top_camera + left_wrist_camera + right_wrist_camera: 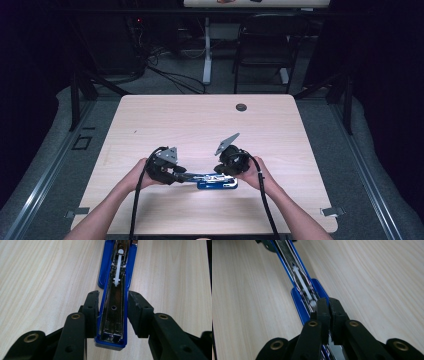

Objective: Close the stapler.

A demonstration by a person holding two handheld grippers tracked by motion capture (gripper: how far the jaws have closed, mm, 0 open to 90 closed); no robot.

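The blue stapler [216, 182] lies swung open, well short of the table's grommet [241, 107]. The left gripper [112, 312] clamps its blue top arm by the sides; the right gripper [328, 312], jaws nearly together, pinches inside the magazine channel.

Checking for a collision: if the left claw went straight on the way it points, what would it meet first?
Likely the right claw, which is shut over the far end of the stapler that the left claw straddles; depth is unclear.
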